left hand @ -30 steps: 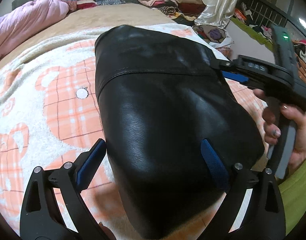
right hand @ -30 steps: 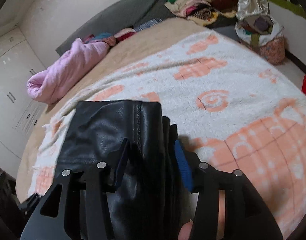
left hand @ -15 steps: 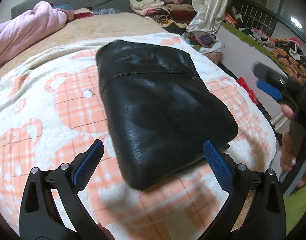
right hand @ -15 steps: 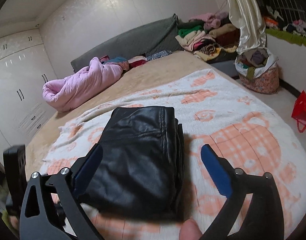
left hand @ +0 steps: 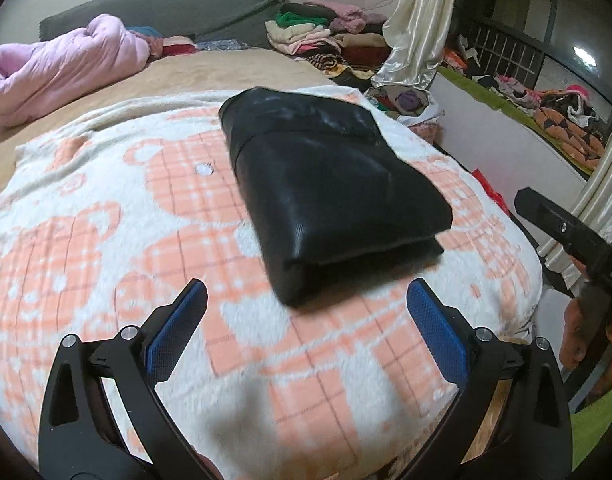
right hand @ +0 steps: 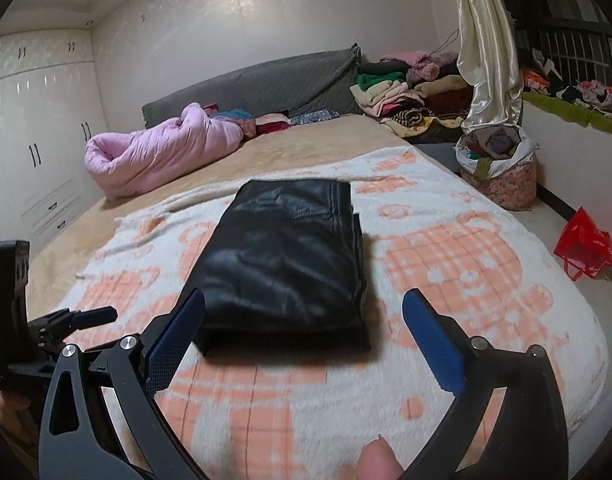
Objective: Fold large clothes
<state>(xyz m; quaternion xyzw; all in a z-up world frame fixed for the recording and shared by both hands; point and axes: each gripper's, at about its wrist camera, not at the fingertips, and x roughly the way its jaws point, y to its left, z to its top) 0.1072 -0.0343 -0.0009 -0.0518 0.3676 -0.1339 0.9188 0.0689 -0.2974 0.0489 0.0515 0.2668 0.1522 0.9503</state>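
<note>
Black leather garment (right hand: 284,258) lies folded flat on the orange-and-white blanket (right hand: 465,264), mid-bed. Left gripper (left hand: 306,324) and right gripper (right hand: 304,330) both hang just short of its near edge, fingers spread wide, gripping nothing. Pink quilt (right hand: 158,152) bunched by the headboard; clothes pile (right hand: 401,92) and a full basket (right hand: 501,172) stand beyond.

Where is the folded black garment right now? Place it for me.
The folded black garment lies on the orange-and-white blanket, mid-frame in both views, ahead of both open grippers and well short of the pink quilt.
</note>
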